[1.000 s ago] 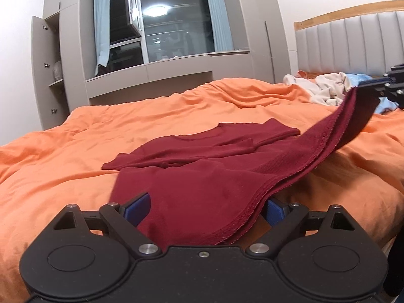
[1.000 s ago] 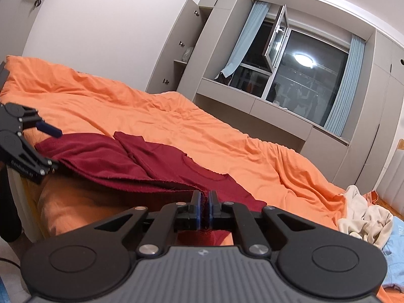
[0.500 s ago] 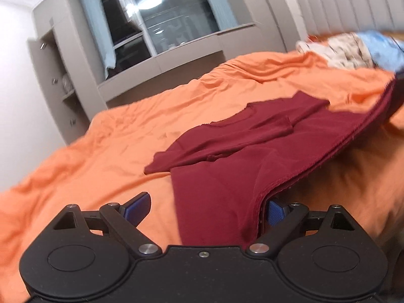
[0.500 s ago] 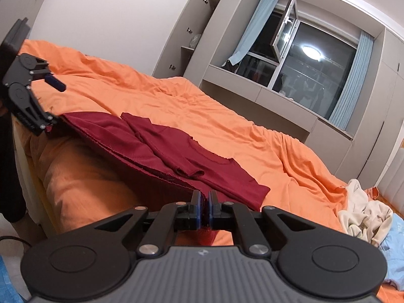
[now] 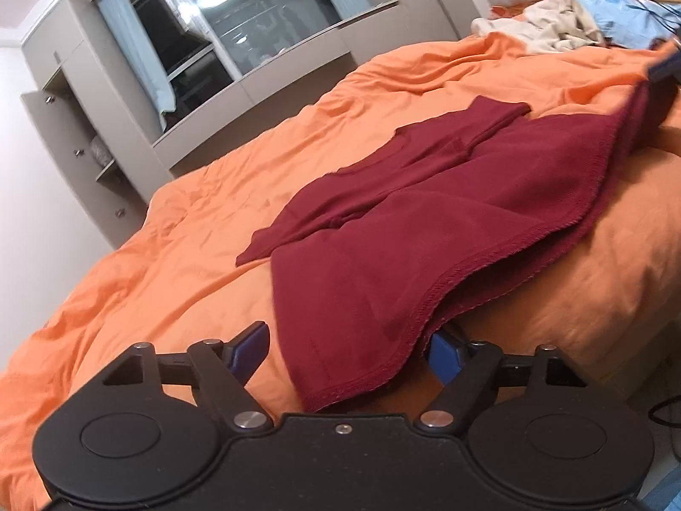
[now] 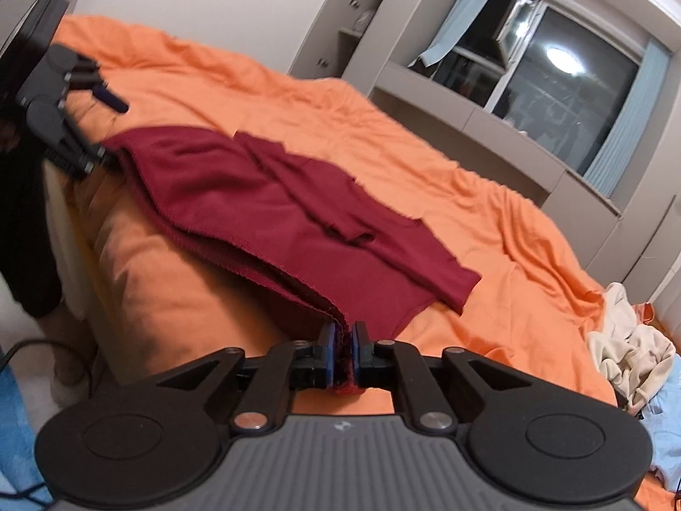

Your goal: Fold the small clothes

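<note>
A dark red shirt (image 5: 425, 213) lies spread on the orange bed cover (image 5: 191, 234), sleeves folded in, its hem hanging at the bed's near edge. My left gripper (image 5: 347, 349) is open, one hem corner lying loose between its blue pads. It shows at the left of the right wrist view (image 6: 102, 127), also open. My right gripper (image 6: 344, 355) is shut on the other hem corner of the red shirt (image 6: 276, 208). Its tip shows at the right edge of the left wrist view (image 5: 664, 66).
A heap of cream and light blue clothes (image 6: 630, 353) lies near the headboard. It also shows in the left wrist view (image 5: 574, 25). Grey cabinets and a window (image 5: 255, 34) stand beyond the bed. The bed's side edge (image 6: 85, 221) drops to the floor.
Both grippers have moved down toward the bed and the hem now rests on the cover. The left gripper stays open with the hem loose. The right stays shut on its corner.
</note>
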Demonstrator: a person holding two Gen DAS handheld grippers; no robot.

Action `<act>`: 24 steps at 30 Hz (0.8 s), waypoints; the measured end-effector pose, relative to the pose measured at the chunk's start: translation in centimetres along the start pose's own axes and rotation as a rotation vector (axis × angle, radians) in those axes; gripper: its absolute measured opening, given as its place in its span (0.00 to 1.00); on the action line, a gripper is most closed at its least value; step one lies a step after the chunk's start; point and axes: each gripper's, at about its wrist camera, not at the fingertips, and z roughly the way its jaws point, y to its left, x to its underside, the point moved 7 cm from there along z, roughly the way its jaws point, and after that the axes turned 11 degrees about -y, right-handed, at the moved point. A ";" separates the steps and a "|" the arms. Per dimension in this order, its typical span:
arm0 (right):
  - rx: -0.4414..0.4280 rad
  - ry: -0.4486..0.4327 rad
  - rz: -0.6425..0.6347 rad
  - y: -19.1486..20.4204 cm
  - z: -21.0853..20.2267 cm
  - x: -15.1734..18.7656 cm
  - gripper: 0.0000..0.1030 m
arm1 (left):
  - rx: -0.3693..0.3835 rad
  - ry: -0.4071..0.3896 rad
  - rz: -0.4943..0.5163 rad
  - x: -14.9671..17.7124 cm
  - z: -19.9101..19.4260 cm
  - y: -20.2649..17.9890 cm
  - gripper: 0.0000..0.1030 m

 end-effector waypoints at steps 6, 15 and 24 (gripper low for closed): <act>-0.054 0.080 -0.063 1.8 0.6 1.2 0.42 | -0.022 0.017 -0.030 0.2 -0.2 1.3 0.71; -0.063 0.112 -0.105 2.8 1.1 1.9 0.10 | -0.052 -0.011 0.094 -0.3 -1.1 0.3 0.70; 0.137 -0.076 -0.021 -1.6 -0.8 -1.1 0.06 | -0.030 0.001 0.125 -0.1 -1.0 -0.5 0.70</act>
